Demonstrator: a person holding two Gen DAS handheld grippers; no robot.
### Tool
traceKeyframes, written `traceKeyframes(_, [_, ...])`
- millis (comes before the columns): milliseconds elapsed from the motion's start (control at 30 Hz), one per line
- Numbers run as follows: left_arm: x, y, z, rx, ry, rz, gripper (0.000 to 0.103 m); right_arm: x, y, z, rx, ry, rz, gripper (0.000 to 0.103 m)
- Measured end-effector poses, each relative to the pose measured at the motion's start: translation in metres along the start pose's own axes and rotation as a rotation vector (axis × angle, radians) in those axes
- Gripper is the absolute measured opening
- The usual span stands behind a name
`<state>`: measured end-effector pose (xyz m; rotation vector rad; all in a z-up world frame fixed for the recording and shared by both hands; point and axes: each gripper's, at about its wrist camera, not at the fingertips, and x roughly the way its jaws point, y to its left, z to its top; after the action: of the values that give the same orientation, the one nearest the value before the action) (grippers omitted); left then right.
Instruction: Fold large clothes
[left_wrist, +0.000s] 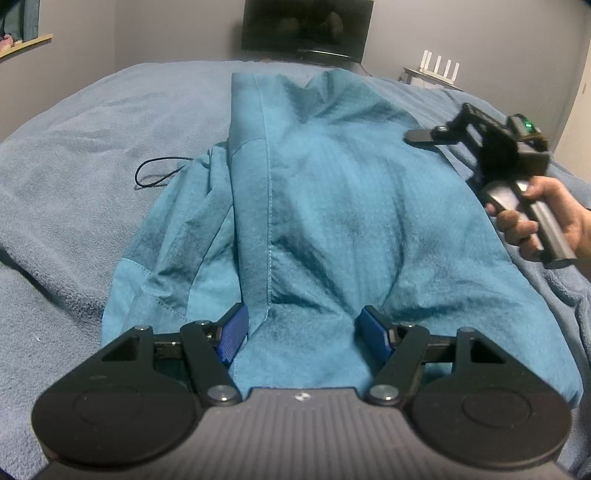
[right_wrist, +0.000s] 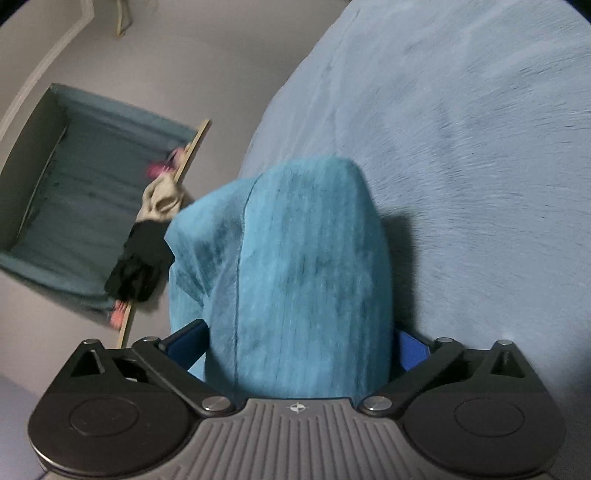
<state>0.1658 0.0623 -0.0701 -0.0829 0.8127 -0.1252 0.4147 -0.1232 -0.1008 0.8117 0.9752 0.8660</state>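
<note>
A teal garment (left_wrist: 332, 206) lies lengthwise on the grey-blue blanket (left_wrist: 74, 147), with a stitched seam running down its left part. My left gripper (left_wrist: 303, 330) sits at its near end, jaws apart, cloth lying between the blue pads (left_wrist: 234, 332) without a clear pinch. A hand (left_wrist: 535, 221) holds my right gripper (left_wrist: 443, 127) over the garment's right edge. In the right wrist view, that gripper (right_wrist: 297, 347) stands wide open around a raised fold of the teal garment (right_wrist: 295, 258); its pads do not press the fold.
A dark screen (left_wrist: 306, 29) stands beyond the bed, with a white router (left_wrist: 439, 68) to its right. A black cord loop (left_wrist: 155, 173) lies on the blanket left of the garment. Clothes hang from a wooden ledge (right_wrist: 155, 229) on the wall.
</note>
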Motion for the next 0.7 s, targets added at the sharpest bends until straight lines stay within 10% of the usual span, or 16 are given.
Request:
traceKeyframes(200, [0.009,0.004,0.002,-0.021,0.008,-0.015,0.070,0.048,-0.017,0.030,0.021,-0.016,0.065,0.102])
traceKeyframes(300, [0.012,0.005,0.004,-0.041,0.010,-0.019,0.070,0.054,-0.004,0.026,-0.036,-0.086,0.040,0.085])
traceKeyframes(433, [0.012,-0.001,0.006,-0.035,-0.020,-0.031,0.071,0.027,0.022,0.012,-0.088,-0.208,0.014,0.062])
traceKeyframes(700, [0.025,-0.043,0.012,0.037,-0.055,-0.112,0.071,-0.065,0.059,0.042,-0.169,-0.279,-0.127,0.059])
